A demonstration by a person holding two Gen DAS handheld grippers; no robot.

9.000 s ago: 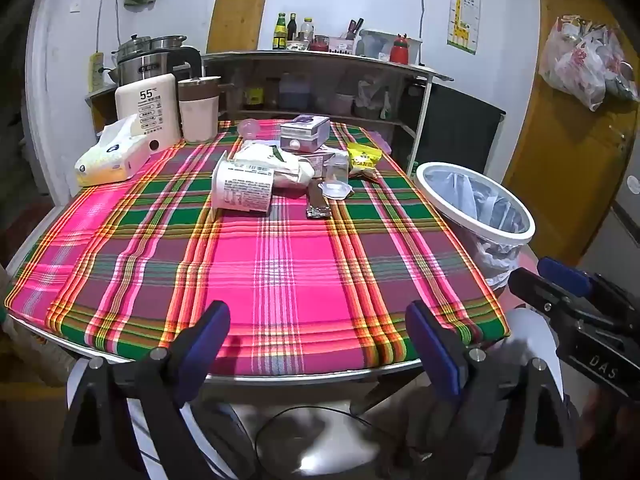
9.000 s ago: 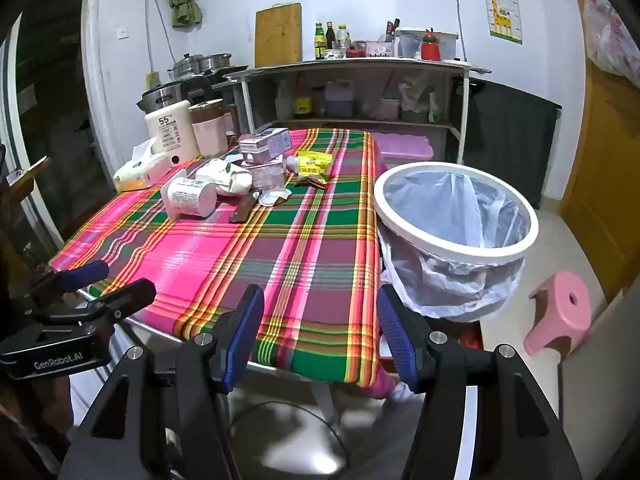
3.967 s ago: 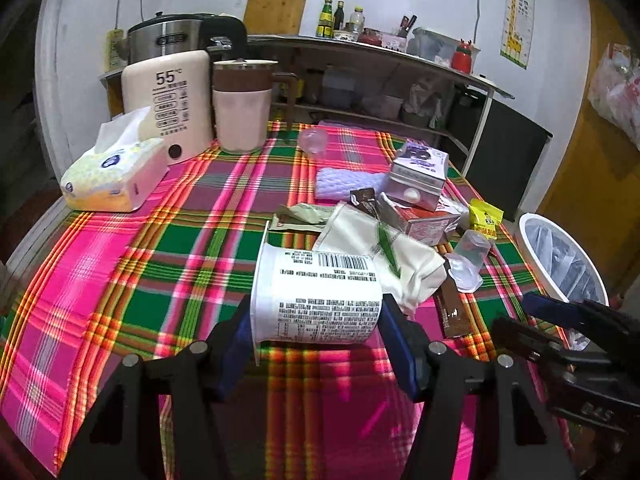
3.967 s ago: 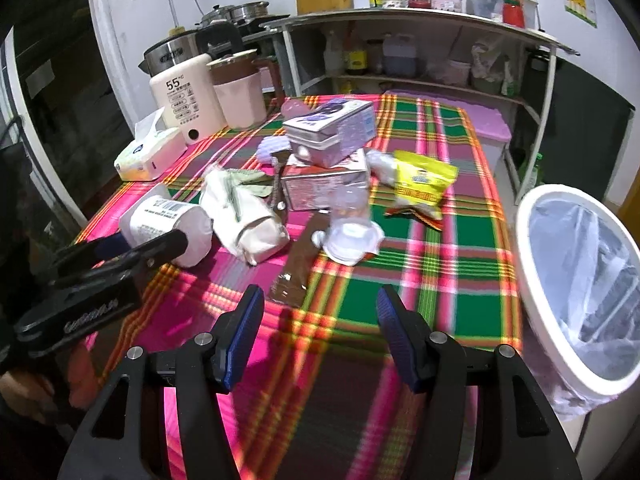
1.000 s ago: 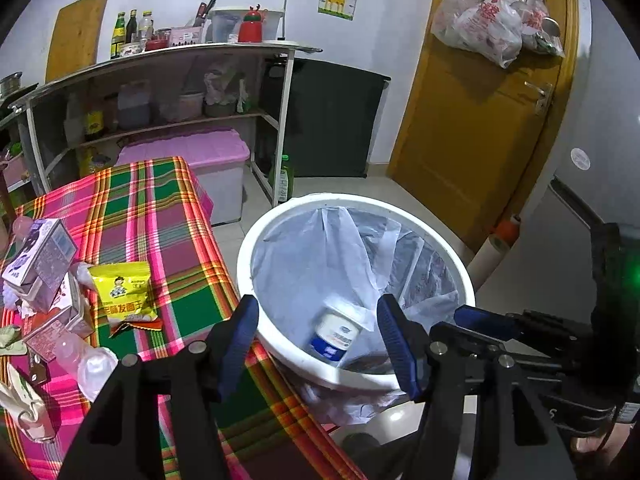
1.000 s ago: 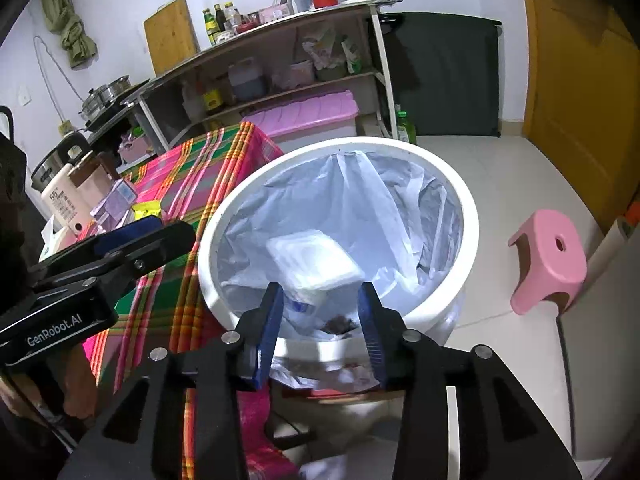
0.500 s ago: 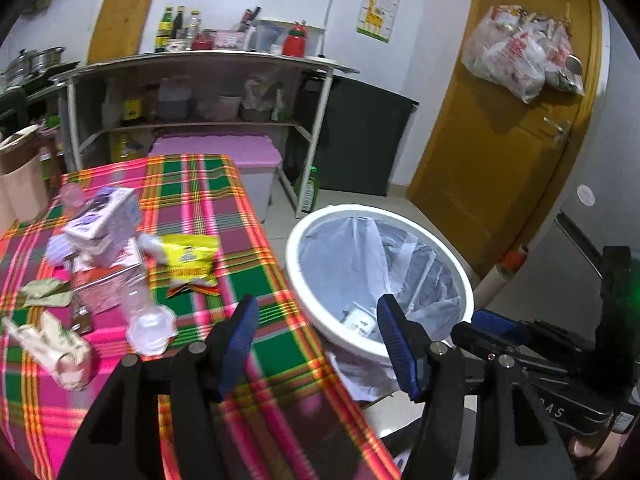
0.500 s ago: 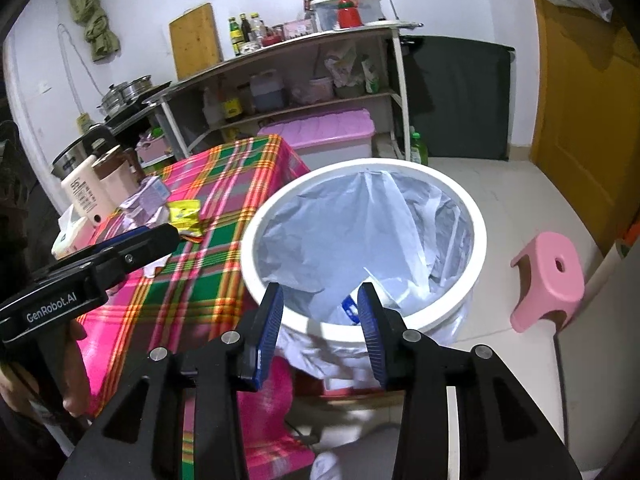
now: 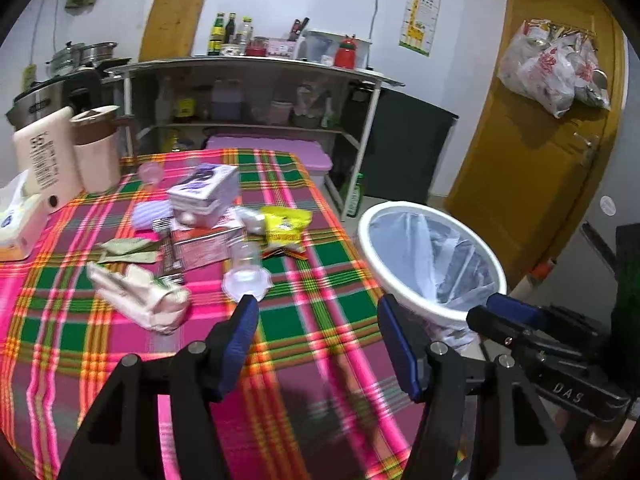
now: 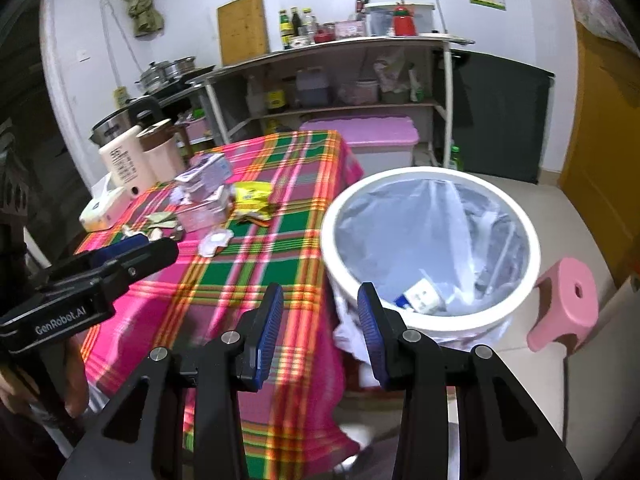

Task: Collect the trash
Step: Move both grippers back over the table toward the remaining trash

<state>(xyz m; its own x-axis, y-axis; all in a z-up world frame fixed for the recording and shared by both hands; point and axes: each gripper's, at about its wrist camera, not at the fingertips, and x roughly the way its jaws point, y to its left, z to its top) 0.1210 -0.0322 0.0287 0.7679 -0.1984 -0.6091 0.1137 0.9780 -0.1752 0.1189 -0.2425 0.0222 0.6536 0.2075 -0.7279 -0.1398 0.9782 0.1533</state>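
Note:
My left gripper (image 9: 316, 344) hangs open and empty over the plaid table (image 9: 120, 360), near its right edge. Trash lies ahead of it: a crumpled white bag (image 9: 140, 296), a clear plastic cup (image 9: 245, 276), a yellow snack packet (image 9: 285, 226) and small boxes (image 9: 204, 194). The white bin (image 9: 430, 268) with a plastic liner stands to the right of the table. My right gripper (image 10: 320, 320) is open and empty, above the gap between the table edge and the bin (image 10: 430, 248). Dropped containers (image 10: 420, 294) lie inside the bin.
A tissue pack (image 9: 16, 216), a white kettle base (image 9: 40, 160) and a beige jug (image 9: 96, 148) stand at the table's far left. A shelf unit (image 9: 256, 96) and a pink storage box (image 9: 268, 148) lie behind. A pink stool (image 10: 564, 304) stands right of the bin.
Both grippers have swung left, away from over the bin and back towards the table. The trash pile has come into the left wrist view; the bin has slid to the right.

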